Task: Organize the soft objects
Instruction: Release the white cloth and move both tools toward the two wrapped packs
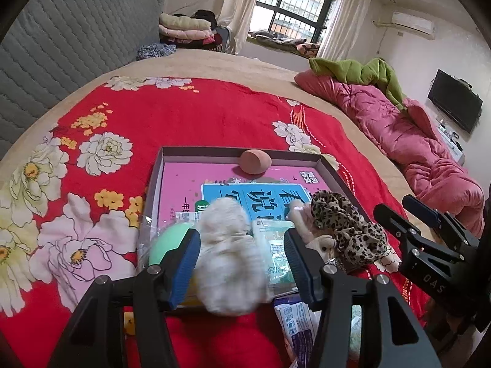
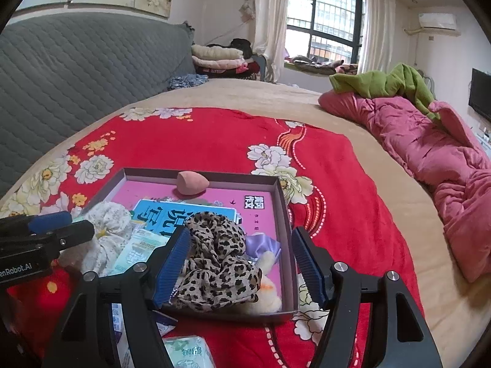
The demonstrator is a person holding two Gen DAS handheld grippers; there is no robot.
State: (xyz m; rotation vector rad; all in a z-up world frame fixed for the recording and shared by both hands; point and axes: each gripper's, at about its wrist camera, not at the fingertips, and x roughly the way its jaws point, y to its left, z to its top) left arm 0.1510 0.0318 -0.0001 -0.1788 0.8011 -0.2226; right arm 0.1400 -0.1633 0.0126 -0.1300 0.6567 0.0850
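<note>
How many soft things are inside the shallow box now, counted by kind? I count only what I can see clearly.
Scrunchies: 2, the leopard scrunchie and the white scrunchie
Makeup sponge: 1
Tissue packet: 1
Plush toy: 1
Lilac cloth piece: 1
Green ball: 1
Total: 7, all in the box

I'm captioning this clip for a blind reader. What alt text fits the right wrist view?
An open hand-held gripper hovers over a leopard-print scrunchie lying in a shallow box on a red floral blanket. A pink makeup sponge sits at the box's far wall; the other hand-held gripper shows at left.
</note>
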